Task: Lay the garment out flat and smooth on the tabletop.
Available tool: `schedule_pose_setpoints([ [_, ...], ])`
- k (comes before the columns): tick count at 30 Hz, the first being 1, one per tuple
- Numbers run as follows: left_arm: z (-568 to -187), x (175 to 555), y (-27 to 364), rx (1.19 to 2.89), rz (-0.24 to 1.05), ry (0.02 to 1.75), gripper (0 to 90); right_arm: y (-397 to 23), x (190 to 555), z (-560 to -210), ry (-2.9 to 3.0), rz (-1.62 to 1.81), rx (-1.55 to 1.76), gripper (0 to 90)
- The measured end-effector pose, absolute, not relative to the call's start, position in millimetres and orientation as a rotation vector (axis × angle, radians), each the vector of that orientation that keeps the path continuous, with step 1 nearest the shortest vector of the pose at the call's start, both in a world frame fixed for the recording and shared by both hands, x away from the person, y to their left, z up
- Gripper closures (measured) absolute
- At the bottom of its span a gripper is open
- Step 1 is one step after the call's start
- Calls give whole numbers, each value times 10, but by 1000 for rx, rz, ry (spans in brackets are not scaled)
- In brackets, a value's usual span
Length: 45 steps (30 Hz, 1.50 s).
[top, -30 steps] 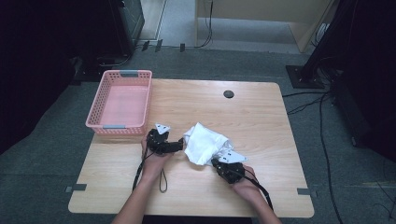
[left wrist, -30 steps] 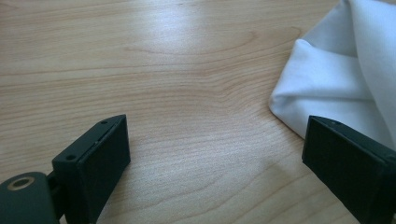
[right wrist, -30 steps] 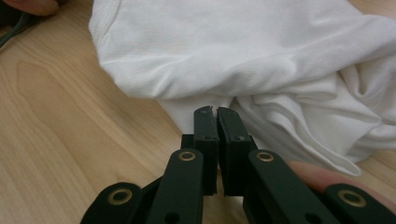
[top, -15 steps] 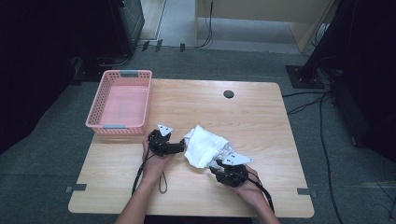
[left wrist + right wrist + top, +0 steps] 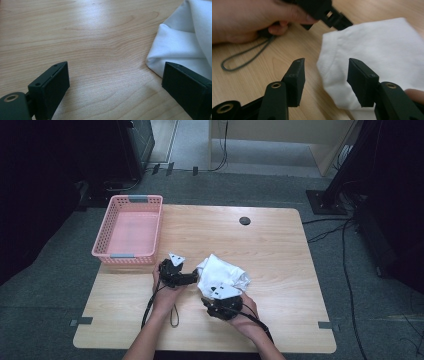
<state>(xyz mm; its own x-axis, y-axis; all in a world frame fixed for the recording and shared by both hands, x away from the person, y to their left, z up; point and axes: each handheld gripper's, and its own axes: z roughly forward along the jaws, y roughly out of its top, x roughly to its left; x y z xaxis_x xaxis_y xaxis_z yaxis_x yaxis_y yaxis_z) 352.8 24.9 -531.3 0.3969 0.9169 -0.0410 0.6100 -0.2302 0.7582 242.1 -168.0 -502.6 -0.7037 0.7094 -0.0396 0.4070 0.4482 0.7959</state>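
White cloth (image 5: 222,275) lies crumpled on the worktop (image 5: 280,250) between both tools, so folding or binning it seems hardly begun; the left hand-held gripper (image 5: 192,279) stands spread beside its edge; the right hand-held gripper (image 5: 325,75) has just been opening, nothing pinched. The pink basket (image 5: 131,227) waits empty; nothing blocks it.

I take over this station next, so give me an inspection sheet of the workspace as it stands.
Surface: light wooden table, round dark grommet near the far edge.
Job's things: crumpled white cloth lying near the front middle.
Clutter: empty pink plastic basket at far left.
Grippers: left gripper open beside the cloth's edge; right gripper open, jaws just opened, cloth corner between them, unpinched.
Cables: cord loop by the left hand; black floor cables at right.
Surroundings: grey carpet, dark stands.
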Motion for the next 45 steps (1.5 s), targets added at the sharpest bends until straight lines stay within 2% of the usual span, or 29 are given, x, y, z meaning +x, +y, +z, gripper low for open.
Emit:
schedule_pose_setpoints([
  [1,-5313,3528,248,1946,551,1305,78,-1633,2425,-5058,2344,1092,930,510],
  [5,-5313,3527,248,1945,548,1303,78,-1610,2438,-5082,2285,1009,926,791],
  [6,-5313,3526,247,1943,547,1304,78,-1645,2454,-5051,2271,1042,950,827],
  [9,-5314,3525,244,1942,550,1301,78,-1785,2550,-4906,2220,1086,1006,878],
  [12,-5317,3524,239,1935,553,1300,78,-1923,2684,-4740,2164,1114,1044,883],
  [19,-5315,3522,240,1940,555,1299,78,-2196,3212,-4353,2044,1152,1114,883],
  [26,-5314,3522,241,1942,556,1298,78,-2558,3825,-4330,1959,1144,1279,878],
  [28,-5315,3523,240,1938,553,1299,78,-2683,3970,-4383,1921,1114,1349,808],
  [29,-5315,3523,241,1938,552,1299,78,-2751,4037,-4411,1886,1085,1390,719],
  [31,-5315,3523,240,1938,552,1300,78,-2944,4146,-4444,1781,1033,1530,684],
  [37,-5313,3521,239,1941,550,1292,78,-3247,4097,-4514,1742,1103,1614,572],
  [45,-5313,3517,235,1947,559,1289,78,-3024,3864,-4794,1918,1076,1549,524],
])
